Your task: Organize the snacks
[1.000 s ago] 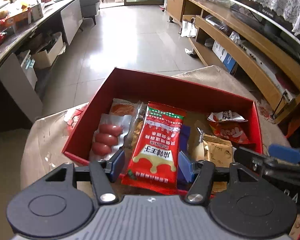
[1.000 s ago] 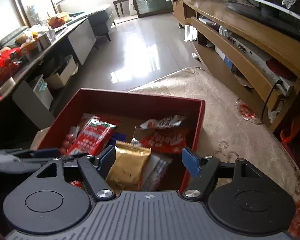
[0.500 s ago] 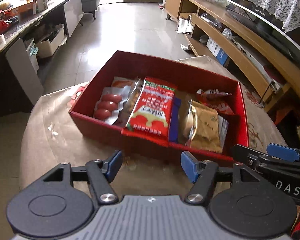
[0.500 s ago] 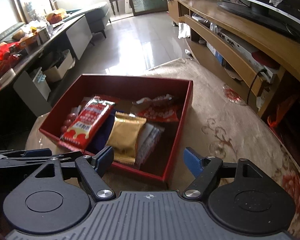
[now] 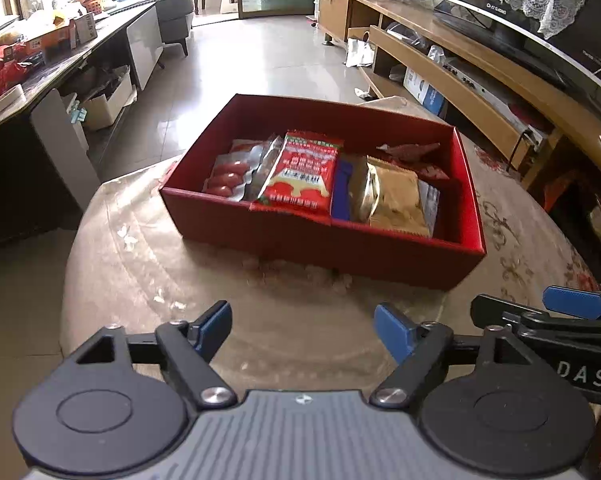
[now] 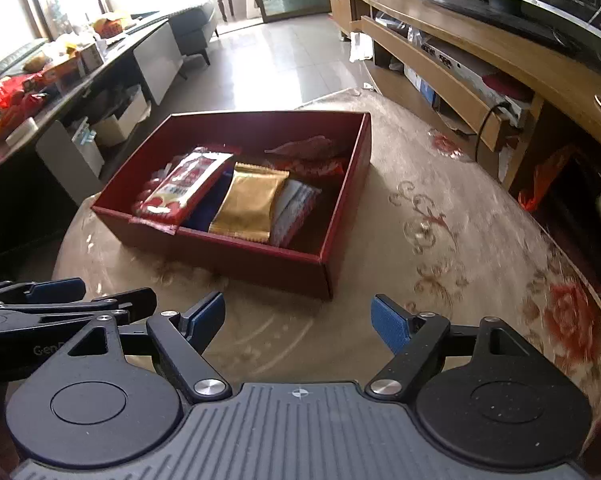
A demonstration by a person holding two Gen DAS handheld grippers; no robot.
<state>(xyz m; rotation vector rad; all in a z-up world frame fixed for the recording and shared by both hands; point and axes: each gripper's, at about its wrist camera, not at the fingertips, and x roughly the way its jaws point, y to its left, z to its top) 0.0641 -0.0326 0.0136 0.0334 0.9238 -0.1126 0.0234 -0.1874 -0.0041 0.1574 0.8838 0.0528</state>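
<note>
— Two grippers, both empty: where does the open red cardboard box (image 5: 380, 258) of snack packets lie from them?

— Ahead of both, mid-frame in each wrist view, apart from the fingertips. Its long axis runs left to right across the frame. The left gripper (image 5: 302, 330) faces the near wall squarely; the right gripper (image 6: 298, 320) sees it up and to the left.

— Jaws?

— The left's are opening with nothing between them; the right's stand apart, also empty.

— Inside?

— A red printed packet (image 5: 302, 174) and a gold foil packet (image 5: 392, 196) lie side by side.

— Underneath?

— A beige floral tablecloth (image 6: 440, 240); tiled floor (image 5: 252, 64) upper centre, long wooden TV cabinet (image 6: 480, 52) upper right.
</note>
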